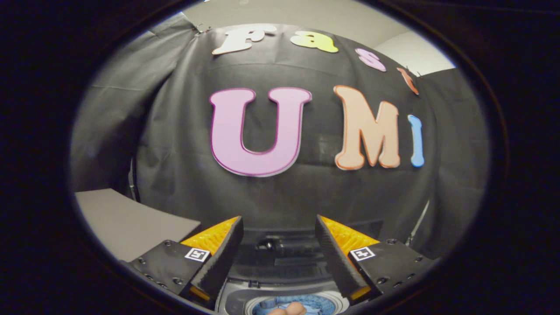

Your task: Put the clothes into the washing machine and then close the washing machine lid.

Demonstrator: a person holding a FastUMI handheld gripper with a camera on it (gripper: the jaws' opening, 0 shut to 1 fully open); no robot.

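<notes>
My gripper (278, 221) is open, its two fingers spread apart with nothing between them, held up facing the booth's black cloth wall. Below and between the fingers lies the top of the washing machine (284, 267), with its dark raised lid part just beyond the fingers. At the very bottom I see the round drum opening (319, 302) with blue cloth inside and a small pale orange piece (288, 309) of clothing on top of it. The rest of the drum is hidden under the fingers.
A grey flat surface (131, 223) lies to the left of the left finger. The black cloth wall hangs close behind the machine. A thin pale pole (418, 227) leans at the right.
</notes>
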